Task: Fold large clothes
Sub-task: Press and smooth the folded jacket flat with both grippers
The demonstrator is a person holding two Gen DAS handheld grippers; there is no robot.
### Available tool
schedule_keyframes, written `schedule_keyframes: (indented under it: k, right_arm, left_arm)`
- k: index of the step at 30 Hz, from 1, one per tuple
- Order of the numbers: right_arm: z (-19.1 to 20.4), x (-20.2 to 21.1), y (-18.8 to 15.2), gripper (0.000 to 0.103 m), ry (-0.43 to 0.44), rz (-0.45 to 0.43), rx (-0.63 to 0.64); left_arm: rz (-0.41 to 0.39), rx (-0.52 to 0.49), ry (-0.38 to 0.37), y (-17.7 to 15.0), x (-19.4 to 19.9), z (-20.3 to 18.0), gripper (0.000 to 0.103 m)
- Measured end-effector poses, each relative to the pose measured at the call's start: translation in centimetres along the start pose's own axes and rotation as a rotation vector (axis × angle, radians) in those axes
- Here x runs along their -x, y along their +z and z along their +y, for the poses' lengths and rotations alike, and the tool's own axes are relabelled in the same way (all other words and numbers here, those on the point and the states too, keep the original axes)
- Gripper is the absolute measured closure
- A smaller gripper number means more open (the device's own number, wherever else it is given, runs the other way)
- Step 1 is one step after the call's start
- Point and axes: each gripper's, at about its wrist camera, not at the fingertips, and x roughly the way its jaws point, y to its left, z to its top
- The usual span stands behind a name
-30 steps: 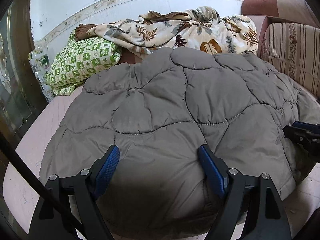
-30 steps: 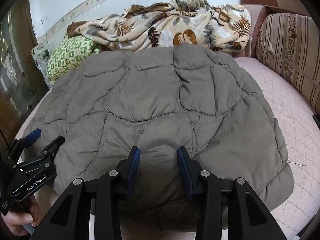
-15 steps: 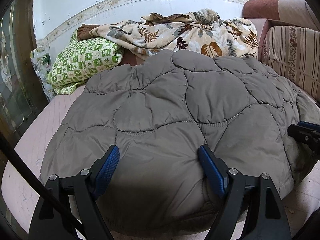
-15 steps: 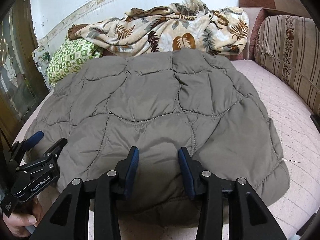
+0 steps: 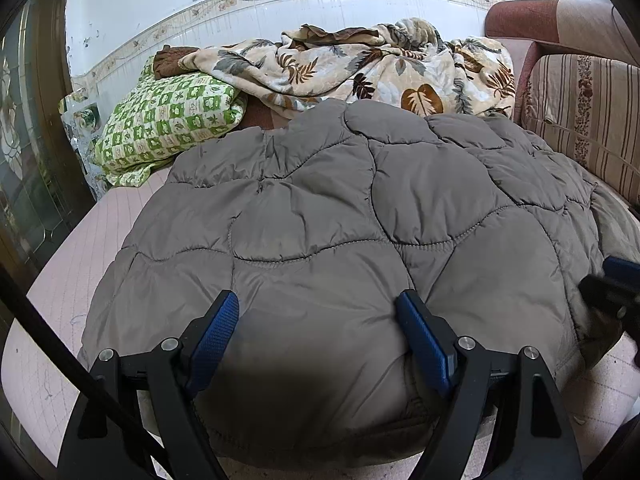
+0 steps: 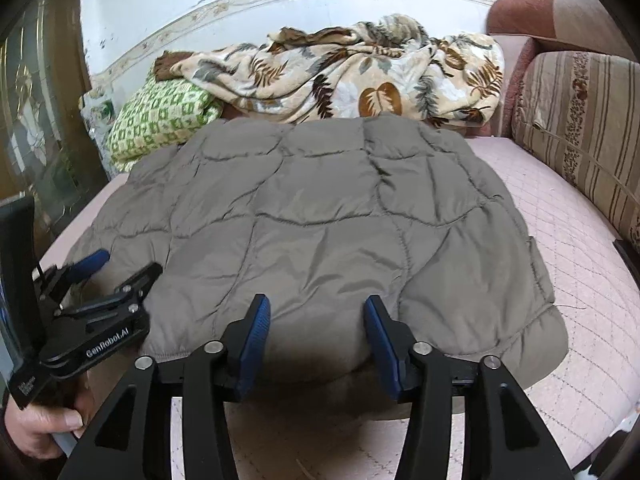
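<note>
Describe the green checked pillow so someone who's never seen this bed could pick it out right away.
Start at the big grey quilted jacket spread over the pink bed, then look past its far left corner toward the white wall. The green checked pillow lies there, its far end tucked under the beige leaf-print blanket. Its small green-and-cream squares set it apart from the blanket's large brown leaves.

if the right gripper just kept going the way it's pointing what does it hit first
Most likely the grey quilted jacket. The right gripper, whose jaws have just been opening, angles down at the jacket's near hem, with the padded fabric filling the gap between its fingers. How far off is hard to judge.
</note>
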Motion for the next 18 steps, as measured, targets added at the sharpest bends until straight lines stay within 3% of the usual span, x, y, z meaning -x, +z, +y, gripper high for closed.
schedule_keyframes:
  k: [8,18]
  right_arm:
    - [-0.4,-1.6,-0.3,0.042,0.01,0.046,-0.015]
    - [-0.8,0.4,0.2,0.041,-0.004,-0.015,-0.025]
  left_arm:
    - [-0.001,-0.002,0.001,0.0,0.0,0.0,0.022]
    - [0.005,0.013,-0.015,-0.2,0.1,0.0,0.022]
